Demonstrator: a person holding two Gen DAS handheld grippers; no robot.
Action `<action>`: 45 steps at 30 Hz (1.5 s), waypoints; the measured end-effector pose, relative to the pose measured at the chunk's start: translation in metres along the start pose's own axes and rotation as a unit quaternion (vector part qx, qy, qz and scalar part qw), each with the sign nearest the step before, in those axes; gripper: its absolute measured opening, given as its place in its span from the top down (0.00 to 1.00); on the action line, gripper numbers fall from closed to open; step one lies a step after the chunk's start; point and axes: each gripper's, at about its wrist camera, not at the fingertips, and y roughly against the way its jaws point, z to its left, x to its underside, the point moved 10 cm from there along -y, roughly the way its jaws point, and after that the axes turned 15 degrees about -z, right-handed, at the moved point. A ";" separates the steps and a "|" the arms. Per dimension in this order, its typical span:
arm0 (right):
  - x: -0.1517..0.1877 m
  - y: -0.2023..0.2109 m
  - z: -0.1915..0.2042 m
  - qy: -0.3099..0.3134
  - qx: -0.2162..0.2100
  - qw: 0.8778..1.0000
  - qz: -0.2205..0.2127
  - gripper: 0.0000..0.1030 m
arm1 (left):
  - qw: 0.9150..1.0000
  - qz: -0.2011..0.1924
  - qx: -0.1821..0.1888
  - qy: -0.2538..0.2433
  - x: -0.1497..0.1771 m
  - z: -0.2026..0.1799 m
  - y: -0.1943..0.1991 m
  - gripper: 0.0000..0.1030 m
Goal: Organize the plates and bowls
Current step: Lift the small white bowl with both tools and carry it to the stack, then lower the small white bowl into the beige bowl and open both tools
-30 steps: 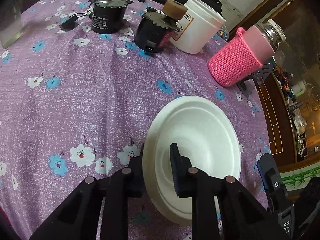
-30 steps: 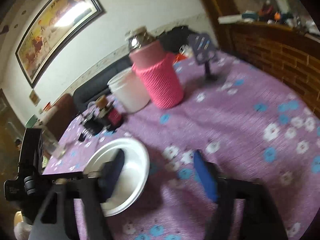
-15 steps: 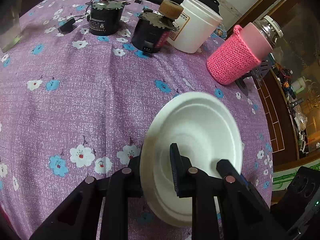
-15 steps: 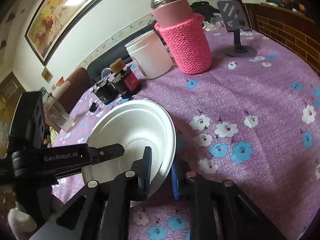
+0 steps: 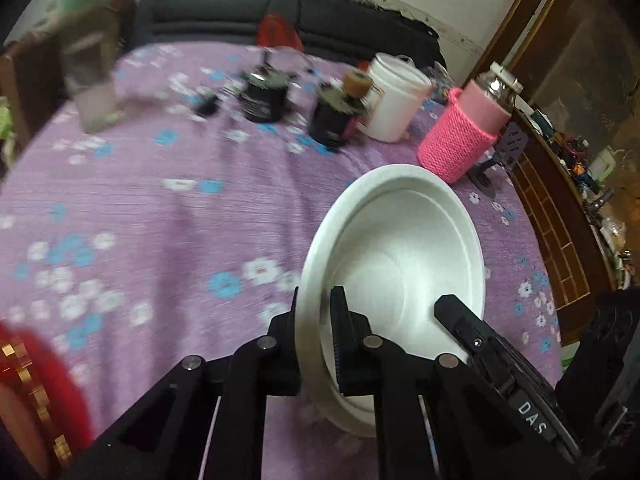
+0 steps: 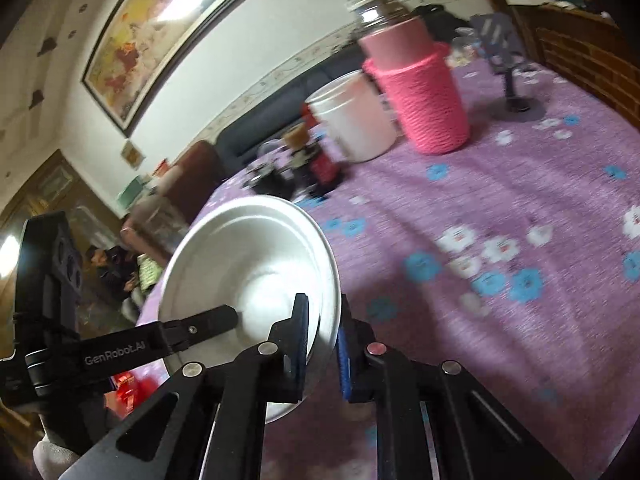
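A shallow white foam bowl [image 5: 404,264] is carried tilted above the bench [image 5: 168,208], which is draped in a purple cloth printed with white and blue flowers; the left gripper [image 5: 316,340] is closed on the bowl's near rim, one pad inside the wall and one outside, so that the thin edge is pinched rather than cupped; the right gripper [image 6: 322,344] is likewise closed on the rim, seen in its own view with a pad on either face of the wall; the two grips fall at different points of the rim, an arrangement that probably steadies a light, flexible vessel or separates nested pieces, though whether a second bowl sits beneath cannot be told; the bowl faces upward and toward both cameras, its underside clear of the cloth as far as the views show; at the far side of the bench stand a white plastic tub [image 5: 394,98], a bottle in a pink knitted sleeve [image 5: 466,132] and two small black motors [image 5: 264,94], all well apart from the bowl and leaving the near cloth free for setting it down.
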 end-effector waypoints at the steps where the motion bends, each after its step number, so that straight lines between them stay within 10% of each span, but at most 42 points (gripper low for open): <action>1: 0.004 0.002 0.010 0.001 -0.012 1.000 0.004 0.87 | 1.000 -0.008 -0.007 -0.002 -0.001 0.007 0.012 0.90; 21: 0.092 0.029 0.245 0.098 -0.164 0.979 0.070 0.86 | 0.983 -0.117 -0.125 0.065 0.016 0.181 0.219 0.89; 36: 0.174 -0.015 0.297 0.163 -0.132 0.969 0.134 0.86 | 0.964 -0.127 -0.223 0.076 0.051 0.272 0.241 0.87; 45: 0.190 -0.031 0.291 0.191 -0.100 0.967 0.140 0.88 | 0.949 -0.181 -0.245 0.083 0.040 0.281 0.266 0.39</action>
